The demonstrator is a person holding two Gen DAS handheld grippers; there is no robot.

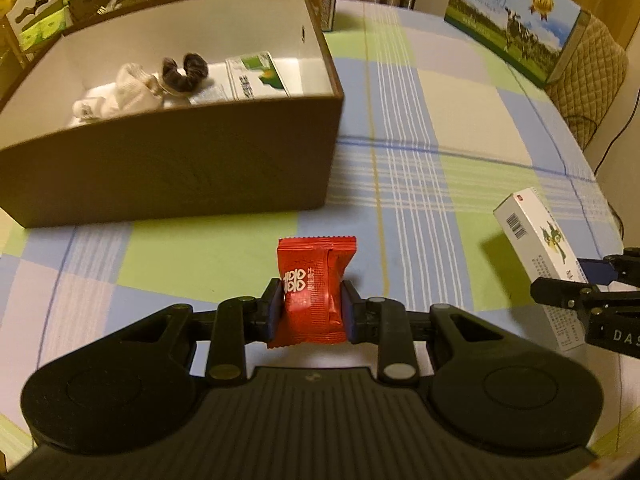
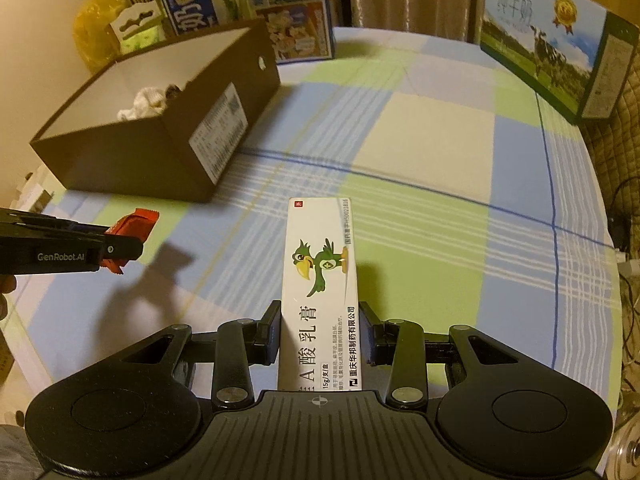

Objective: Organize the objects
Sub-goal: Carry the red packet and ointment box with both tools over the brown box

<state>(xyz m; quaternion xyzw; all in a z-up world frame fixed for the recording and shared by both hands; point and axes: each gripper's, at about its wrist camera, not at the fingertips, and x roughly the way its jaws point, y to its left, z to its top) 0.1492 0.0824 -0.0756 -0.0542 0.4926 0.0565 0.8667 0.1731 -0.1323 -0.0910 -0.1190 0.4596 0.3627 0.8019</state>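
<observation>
The left gripper [image 1: 310, 310] pinches a crinkly red foil candy packet [image 1: 314, 280] with serrated ends, held above the checked cloth surface [image 1: 420, 152] in front of the brown cardboard box [image 1: 180, 176]. That white-lined box holds soft white cloth [image 1: 128, 92], a dark scrunchie [image 1: 182, 72] and a small carton [image 1: 256, 78]. The right gripper [image 2: 319, 334] clamps a long, smooth white ointment box [image 2: 320, 280] printed with a green bird, raised over the cloth.
</observation>
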